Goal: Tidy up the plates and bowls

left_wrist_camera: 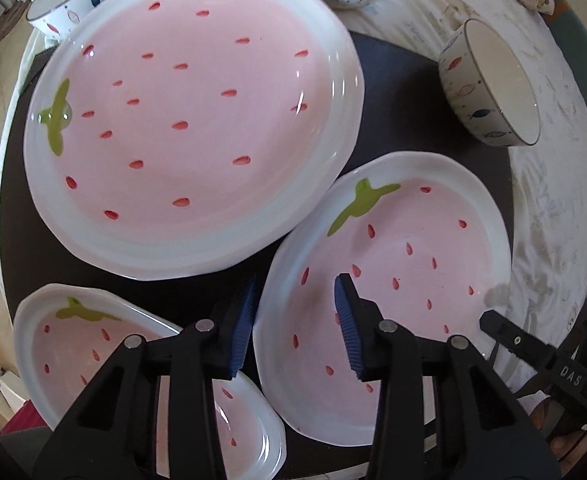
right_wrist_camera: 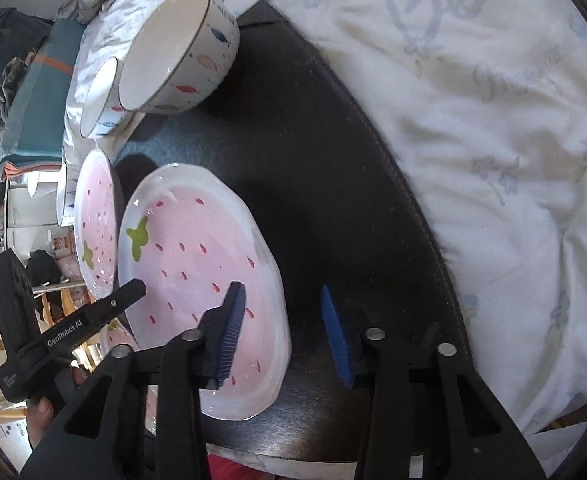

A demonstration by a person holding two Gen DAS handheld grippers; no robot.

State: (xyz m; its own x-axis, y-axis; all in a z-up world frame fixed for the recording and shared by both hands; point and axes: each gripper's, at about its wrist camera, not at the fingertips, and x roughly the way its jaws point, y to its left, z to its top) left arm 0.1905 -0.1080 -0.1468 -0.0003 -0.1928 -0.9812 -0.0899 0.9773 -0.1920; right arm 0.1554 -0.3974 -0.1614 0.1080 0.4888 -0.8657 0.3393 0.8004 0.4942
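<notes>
Both your tongs, left (left_wrist_camera: 297, 328) and right (right_wrist_camera: 283, 336), gape empty; one plate (left_wrist_camera: 393, 292) and bowls (right_wrist_camera: 177, 52) still unstacked.

"GenRobot.AI" is printed in white on the black left gripper (right_wrist_camera: 73, 326), seen from the right wrist. "DAS" is read on the black right gripper (left_wrist_camera: 565, 376). Pale script on the white bedsheet (right_wrist_camera: 473, 80) is not legible.
</notes>
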